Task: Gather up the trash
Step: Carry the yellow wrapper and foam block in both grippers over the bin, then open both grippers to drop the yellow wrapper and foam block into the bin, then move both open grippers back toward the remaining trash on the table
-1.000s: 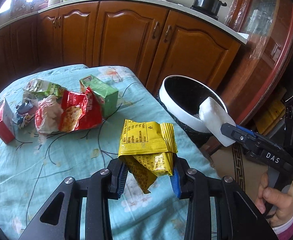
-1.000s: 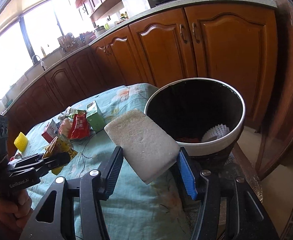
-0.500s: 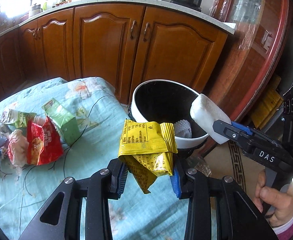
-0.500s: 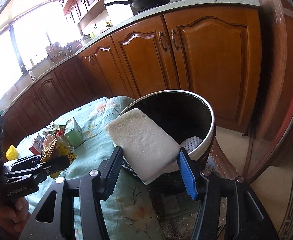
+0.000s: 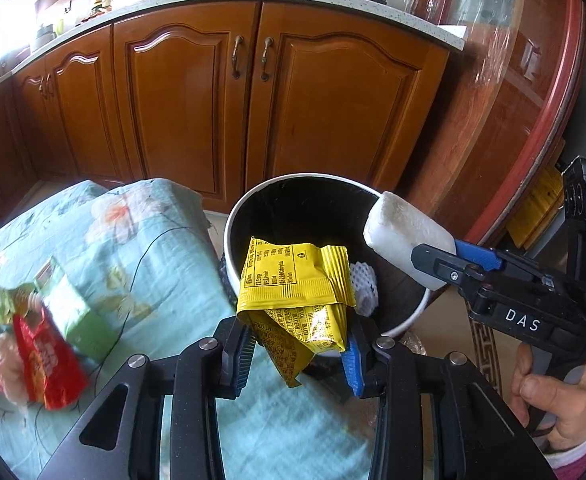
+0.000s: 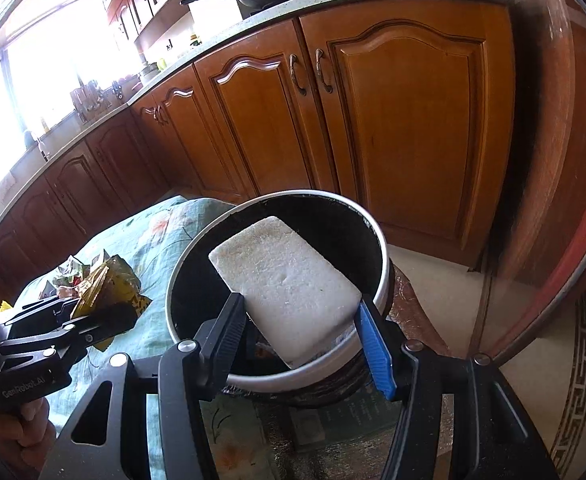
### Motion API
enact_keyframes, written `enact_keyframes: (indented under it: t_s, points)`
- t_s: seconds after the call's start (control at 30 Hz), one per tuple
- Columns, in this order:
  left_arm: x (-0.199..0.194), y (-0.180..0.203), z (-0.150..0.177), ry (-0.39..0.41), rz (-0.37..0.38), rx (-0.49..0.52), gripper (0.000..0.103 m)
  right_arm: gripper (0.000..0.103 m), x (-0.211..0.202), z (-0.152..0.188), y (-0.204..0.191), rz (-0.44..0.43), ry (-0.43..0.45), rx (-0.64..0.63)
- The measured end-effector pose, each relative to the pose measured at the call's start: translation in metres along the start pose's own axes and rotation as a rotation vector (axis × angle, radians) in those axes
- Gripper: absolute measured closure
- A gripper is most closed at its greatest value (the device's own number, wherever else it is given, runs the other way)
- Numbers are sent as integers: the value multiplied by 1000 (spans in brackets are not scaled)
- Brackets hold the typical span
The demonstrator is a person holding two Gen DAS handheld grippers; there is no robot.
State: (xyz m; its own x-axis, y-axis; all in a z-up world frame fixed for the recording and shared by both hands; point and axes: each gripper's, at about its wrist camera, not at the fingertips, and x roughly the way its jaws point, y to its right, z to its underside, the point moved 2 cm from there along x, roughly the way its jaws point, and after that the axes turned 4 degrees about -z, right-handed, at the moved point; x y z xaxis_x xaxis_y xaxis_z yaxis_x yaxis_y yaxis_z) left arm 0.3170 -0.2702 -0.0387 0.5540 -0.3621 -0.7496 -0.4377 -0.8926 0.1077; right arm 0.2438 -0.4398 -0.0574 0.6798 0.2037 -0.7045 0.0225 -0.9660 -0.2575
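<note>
My left gripper [image 5: 297,344] is shut on a yellow snack wrapper [image 5: 295,276] and holds it at the near rim of the white-rimmed black bin [image 5: 233,220]. My right gripper [image 6: 301,332] is shut on a white foam block [image 6: 285,284] and holds it over the bin's opening [image 6: 385,264]. The foam block also shows in the left wrist view [image 5: 407,240], above the bin's right rim. A white foam net [image 5: 363,294] lies inside the bin. The wrapper shows in the right wrist view [image 6: 101,280] left of the bin.
More trash lies on the blue flowered tablecloth [image 5: 153,240] at the left: a green carton [image 5: 73,312], a red snack bag [image 5: 49,364] and crumpled wrappers. Wooden cabinets [image 5: 253,100] stand behind the bin. A round glass-topped table edge [image 6: 573,280] is at the right.
Both grippers have moved toward the bin with their loads. The foam block is now over the bin's opening and the yellow wrapper has reached its near rim.
</note>
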Motion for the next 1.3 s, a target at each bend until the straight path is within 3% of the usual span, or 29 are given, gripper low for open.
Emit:
enact_keyframes:
  t_s: [0.4, 0.47, 0.53, 0.57, 0.67, 1.0, 1.3]
  points:
    - [49, 8, -30, -40, -21, 29, 57, 42, 27, -21, 10, 35, -55, -49]
    - [52, 9, -31, -45, -16, 33, 52, 40, 30, -23, 14, 34, -62, -47]
    - [53, 10, -31, -49, -16, 27, 36, 36, 34, -25, 17, 21, -71, -36]
    - [51, 10, -30, -46, -15, 23, 33, 31, 35, -25, 19, 11, -75, -27]
    - [49, 6, -25, -40, -15, 17, 29, 29, 34, -24, 21, 9, -72, -9]
    - [10, -22, 16, 12, -20, -70, 28, 20, 4, -9, 15, -20, 4, 42]
    - [-45, -50, 66, 48, -54, -147, 28, 18, -16, 16, -22, -105, 51, 70]
